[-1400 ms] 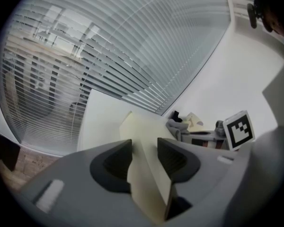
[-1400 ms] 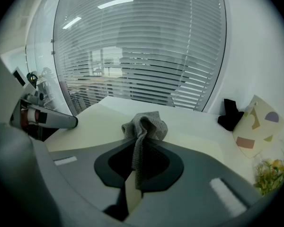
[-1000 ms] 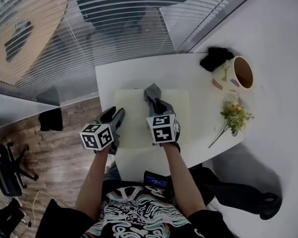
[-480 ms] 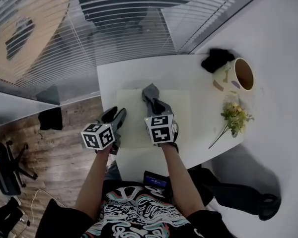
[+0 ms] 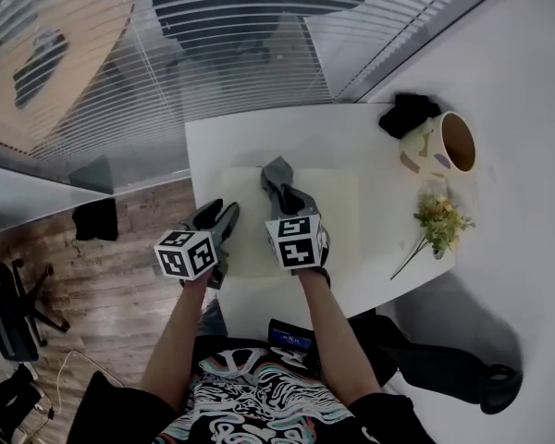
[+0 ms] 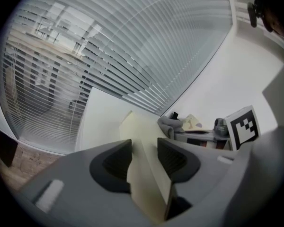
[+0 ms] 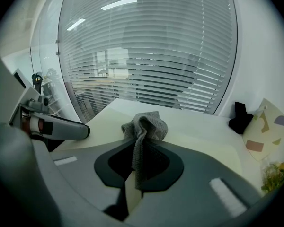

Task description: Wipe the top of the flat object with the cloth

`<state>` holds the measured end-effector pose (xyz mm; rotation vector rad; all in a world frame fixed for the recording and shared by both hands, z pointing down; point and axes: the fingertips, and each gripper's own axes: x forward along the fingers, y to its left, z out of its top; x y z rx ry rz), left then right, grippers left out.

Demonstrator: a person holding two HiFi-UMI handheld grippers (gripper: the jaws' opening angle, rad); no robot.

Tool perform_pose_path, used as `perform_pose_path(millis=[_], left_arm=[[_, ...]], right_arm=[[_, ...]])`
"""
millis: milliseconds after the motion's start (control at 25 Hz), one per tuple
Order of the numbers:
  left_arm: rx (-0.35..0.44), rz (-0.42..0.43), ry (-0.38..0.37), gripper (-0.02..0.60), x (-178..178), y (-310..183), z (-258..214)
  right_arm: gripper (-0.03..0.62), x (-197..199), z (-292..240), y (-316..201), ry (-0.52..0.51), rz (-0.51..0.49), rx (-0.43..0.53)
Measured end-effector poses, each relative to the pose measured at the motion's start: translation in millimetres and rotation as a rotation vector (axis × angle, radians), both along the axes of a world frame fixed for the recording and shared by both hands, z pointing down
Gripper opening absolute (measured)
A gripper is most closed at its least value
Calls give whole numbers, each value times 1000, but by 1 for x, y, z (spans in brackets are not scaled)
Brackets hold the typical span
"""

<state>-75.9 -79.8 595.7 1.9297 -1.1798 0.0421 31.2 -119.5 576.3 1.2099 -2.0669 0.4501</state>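
A cream flat board (image 5: 338, 213) lies on the white table (image 5: 240, 137). My left gripper (image 5: 218, 216) is shut on the board's left edge; in the left gripper view the board (image 6: 143, 136) runs up between the two jaws of that gripper (image 6: 144, 149). My right gripper (image 5: 290, 199) is over the board's middle, shut on a grey cloth (image 5: 277, 176). The cloth's bunched end rests on the board's top. In the right gripper view the cloth (image 7: 145, 126) hangs out of the gripper (image 7: 139, 157) onto the board (image 7: 203, 145).
A cream mug (image 5: 437, 144) with coloured patches, a black object (image 5: 405, 111) and a sprig of flowers (image 5: 437, 218) sit at the table's right end. A glass wall with blinds (image 5: 231, 54) runs along the far side. The table's left edge drops to wooden floor (image 5: 120, 248).
My right gripper has dragged the cloth a little to the left across the board. The left gripper keeps its hold on the board's edge.
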Motion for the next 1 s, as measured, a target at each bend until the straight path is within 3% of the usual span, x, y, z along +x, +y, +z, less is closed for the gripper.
perform_pose_path(millis=[1000], left_arm=[[-5, 0, 19, 212, 0, 0, 2]], right_arm=[[14, -32, 0, 6, -4, -63, -13]])
